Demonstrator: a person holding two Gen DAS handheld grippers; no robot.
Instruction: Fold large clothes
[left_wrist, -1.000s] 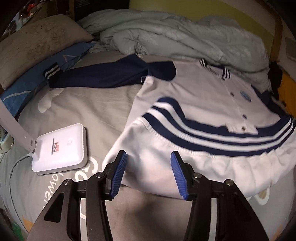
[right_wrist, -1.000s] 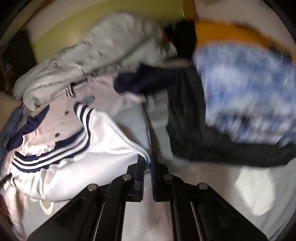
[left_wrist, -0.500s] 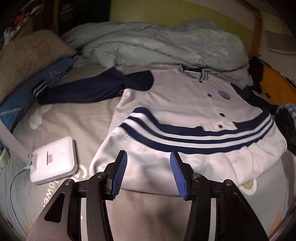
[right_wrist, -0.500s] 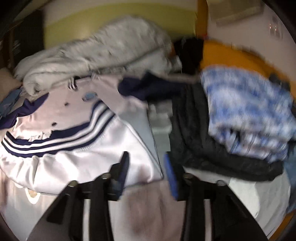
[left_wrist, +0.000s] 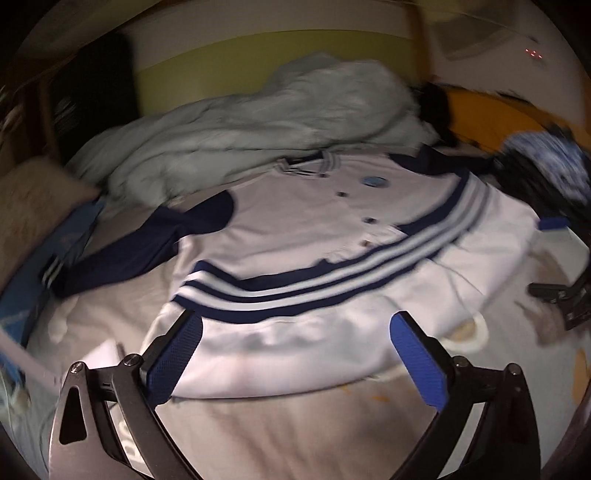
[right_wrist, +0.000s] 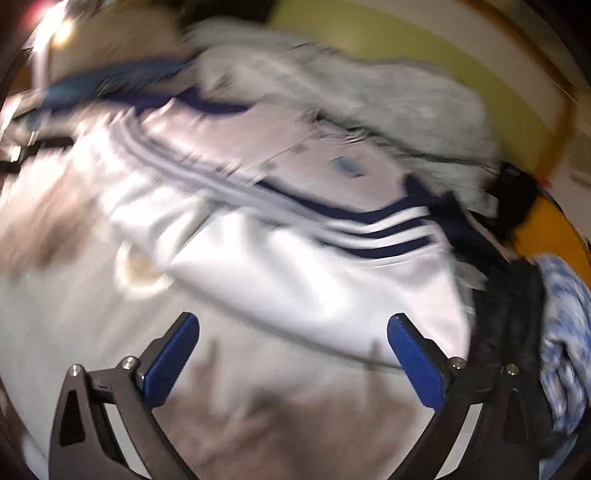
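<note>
— Writing anywhere? The jacket (left_wrist: 317, 229) has a blue badge (left_wrist: 373, 181), but it's too blurred to read.

— Left gripper (left_wrist: 295, 350)?

— Spread wide over the white hem, holding nothing.

— Right gripper (right_wrist: 293, 354)?

— Wide apart too, empty, above the bedsheet (right_wrist: 258, 417) near the hem.

— And the jacket?

— Flat on the bed, front up, below the grey duvet (left_wrist: 266, 122).

L tongs (left_wrist: 295, 354) & R tongs (right_wrist: 293, 356) agape
</note>
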